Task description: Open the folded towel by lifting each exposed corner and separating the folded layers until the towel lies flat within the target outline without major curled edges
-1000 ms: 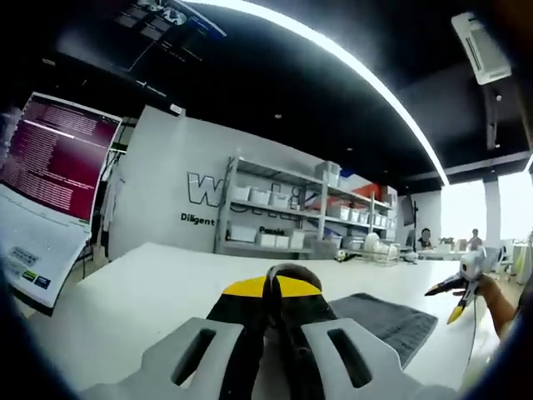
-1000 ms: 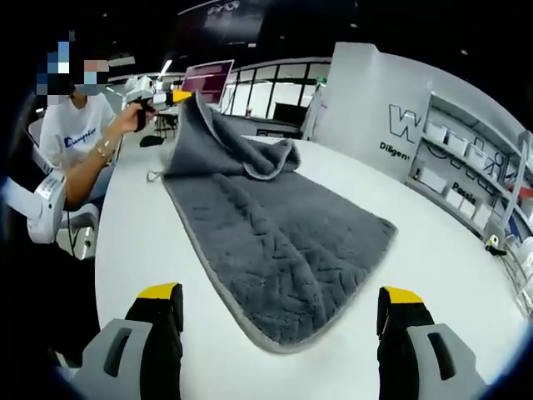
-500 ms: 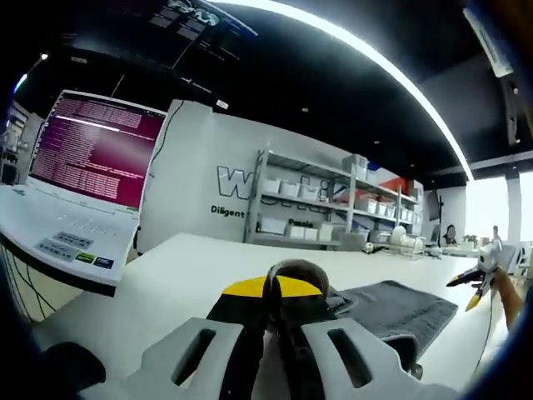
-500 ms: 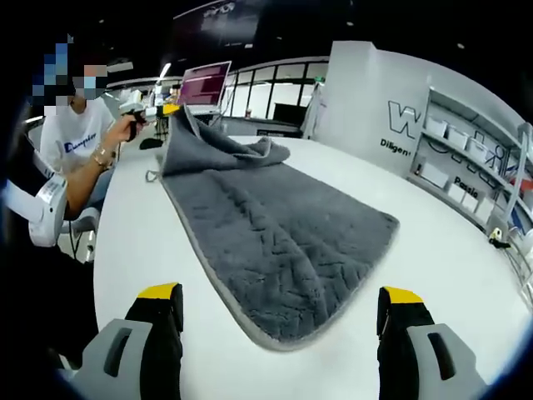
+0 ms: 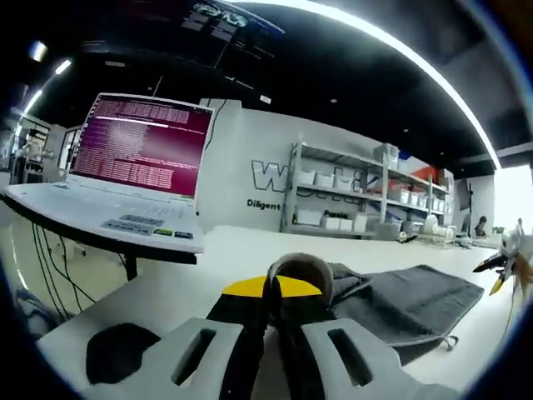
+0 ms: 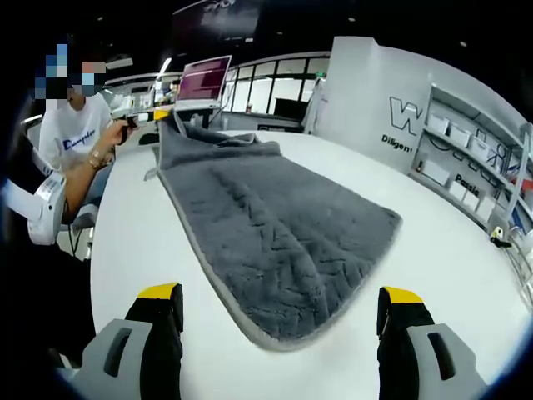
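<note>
On the white surface [image 6: 433, 250], a grey towel [image 6: 275, 225] is seen in the right gripper view, spread over most of its length with the far end raised slightly off the surface. That far corner is pinched by the left hand-held gripper [image 6: 162, 114], whose yellow-tipped jaws are closed on the fabric; in the left gripper view a roll of grey cloth is held between the closed jaws of the same hand-held gripper [image 5: 279, 292], and the rest of the towel [image 5: 408, 296] trails away over the surface [image 5: 250, 250]. The corner is judged to be held up so that the last folded layer can be drawn out and laid down flat. The right hand-held gripper [image 6: 279, 304] is held wide open and empty, just short of the towel's near rounded edge, probably in readiness to smooth or pin that end. No target outline can be made out. A small loop tag is seen at the towel's left edge.

An open laptop [image 5: 133, 179] showing lines of text stands beside the towel's far end. A white wall with dark lettering [image 6: 408, 125], shelving [image 5: 358, 200] loaded with white boxes, and a dark ceiling with a curved light strip [image 5: 400, 58] bound the room.
</note>
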A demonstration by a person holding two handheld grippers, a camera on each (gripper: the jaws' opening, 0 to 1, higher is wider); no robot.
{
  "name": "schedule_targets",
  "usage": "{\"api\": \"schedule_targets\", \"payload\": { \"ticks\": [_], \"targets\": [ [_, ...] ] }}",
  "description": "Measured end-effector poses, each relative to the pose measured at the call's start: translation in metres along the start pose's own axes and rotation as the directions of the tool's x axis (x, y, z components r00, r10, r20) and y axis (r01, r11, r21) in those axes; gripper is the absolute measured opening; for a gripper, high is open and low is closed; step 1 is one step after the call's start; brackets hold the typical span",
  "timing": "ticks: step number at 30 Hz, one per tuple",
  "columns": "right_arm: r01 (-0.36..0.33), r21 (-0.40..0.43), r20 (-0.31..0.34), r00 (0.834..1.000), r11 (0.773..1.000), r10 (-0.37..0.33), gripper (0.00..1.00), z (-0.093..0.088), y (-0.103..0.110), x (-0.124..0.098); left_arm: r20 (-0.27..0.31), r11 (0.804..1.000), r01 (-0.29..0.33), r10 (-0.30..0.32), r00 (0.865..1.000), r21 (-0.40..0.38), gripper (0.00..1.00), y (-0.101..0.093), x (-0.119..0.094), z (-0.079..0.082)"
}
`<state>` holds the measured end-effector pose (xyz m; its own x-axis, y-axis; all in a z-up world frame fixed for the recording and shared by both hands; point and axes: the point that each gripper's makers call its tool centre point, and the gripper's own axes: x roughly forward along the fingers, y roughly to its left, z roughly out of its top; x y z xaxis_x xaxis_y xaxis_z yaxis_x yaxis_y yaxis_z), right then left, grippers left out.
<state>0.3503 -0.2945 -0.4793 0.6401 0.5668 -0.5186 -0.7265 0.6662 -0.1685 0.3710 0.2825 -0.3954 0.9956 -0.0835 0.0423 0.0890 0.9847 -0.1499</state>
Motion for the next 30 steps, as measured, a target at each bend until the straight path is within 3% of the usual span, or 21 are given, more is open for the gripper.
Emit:
{"api": "schedule_targets", "payload": {
  "ticks": [6, 11, 15, 23, 27, 30],
  "targets": [
    [0.0, 0.002, -0.005, 1.0, 1.0, 0.0, 0.99, -0.002, 0.0, 0.0, -0.037, 0.998, -0.052, 0.053, 0.998, 0.024, 0.02, 0.013, -0.01, -0.013],
    [-0.001, 0.001, -0.013, 1.0, 1.0, 0.001, 0.99, -0.003, 0.0, 0.0, -0.094, 0.993, -0.082, 0.09, 0.991, 0.09, 0.02, 0.015, -0.018, -0.031],
    [0.002, 0.006, -0.011, 1.0, 1.0, -0.001, 0.99, -0.004, 0.0, -0.001, -0.107, 0.989, -0.102, 0.113, 0.988, 0.103, 0.02, 0.018, -0.022, -0.038],
    [0.003, 0.01, -0.011, 1.0, 1.0, -0.003, 0.99, -0.005, 0.0, -0.001, -0.224, 0.971, -0.135, 0.179, 0.958, 0.195, 0.03, 0.028, -0.028, -0.066],
    [0.003, 0.01, -0.014, 1.0, 1.0, -0.003, 0.99, -0.007, 0.001, -0.001, -0.248, 0.964, -0.148, 0.202, 0.947, 0.22, 0.03, 0.032, -0.03, -0.074],
    [0.003, 0.011, -0.011, 1.0, 1.0, -0.003, 0.99, -0.006, 0.001, -0.002, -0.227, 0.967, -0.128, 0.178, 0.958, 0.218, 0.04, 0.029, -0.03, -0.071]
  ]
}}
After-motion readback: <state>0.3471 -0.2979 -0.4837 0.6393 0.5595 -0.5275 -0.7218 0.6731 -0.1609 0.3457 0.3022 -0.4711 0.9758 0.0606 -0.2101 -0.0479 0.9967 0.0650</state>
